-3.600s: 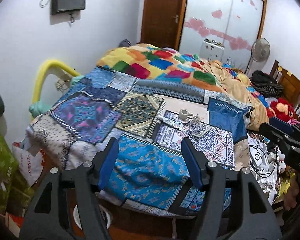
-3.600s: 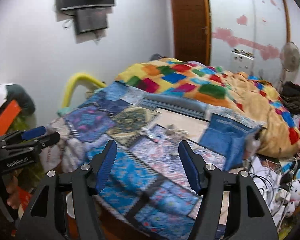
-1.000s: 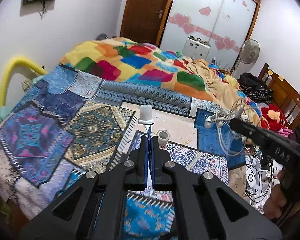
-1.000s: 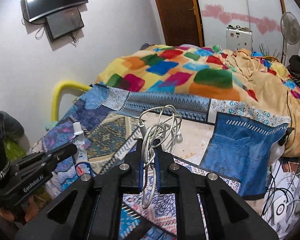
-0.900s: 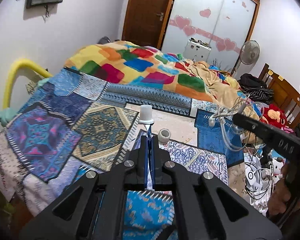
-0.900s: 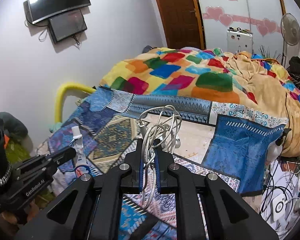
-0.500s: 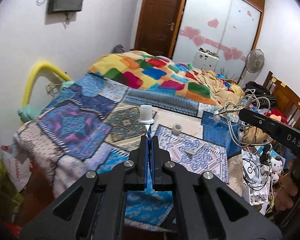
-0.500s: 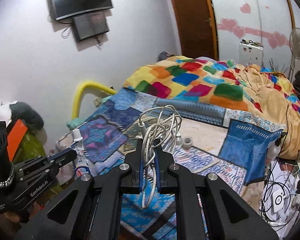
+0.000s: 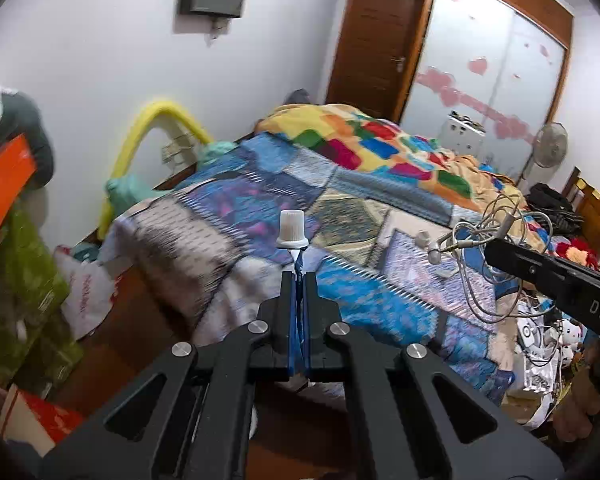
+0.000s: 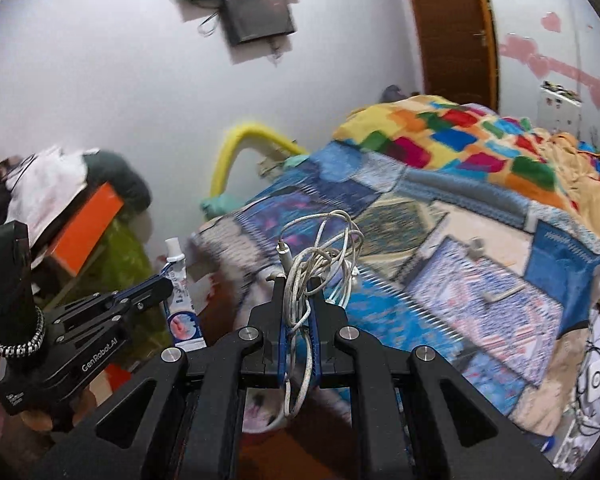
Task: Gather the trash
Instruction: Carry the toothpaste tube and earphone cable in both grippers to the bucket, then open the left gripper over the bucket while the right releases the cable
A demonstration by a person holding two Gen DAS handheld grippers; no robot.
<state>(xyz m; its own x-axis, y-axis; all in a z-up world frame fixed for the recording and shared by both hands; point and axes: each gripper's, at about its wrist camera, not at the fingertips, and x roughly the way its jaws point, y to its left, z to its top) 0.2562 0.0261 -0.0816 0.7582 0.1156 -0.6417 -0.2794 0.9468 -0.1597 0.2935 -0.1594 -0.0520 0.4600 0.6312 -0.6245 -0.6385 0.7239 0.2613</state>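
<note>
Two items held. Left gripper is pinched on a toothpaste tube, long axis upright, cap at 12 o'clock. Right gripper is clamped on a tangled white cable. No bin is identifiable. The patchwork-covered bed lies ahead at 1 o'clock, with small bits on it; cluttered floor at 7 o'clock.

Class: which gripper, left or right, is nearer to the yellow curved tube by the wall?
Left. The left gripper, clamped on a toothpaste tube, is on the side towards the yellow tube; the right gripper, gripping tangled cables, sits farther out, over the bed's foot.
</note>
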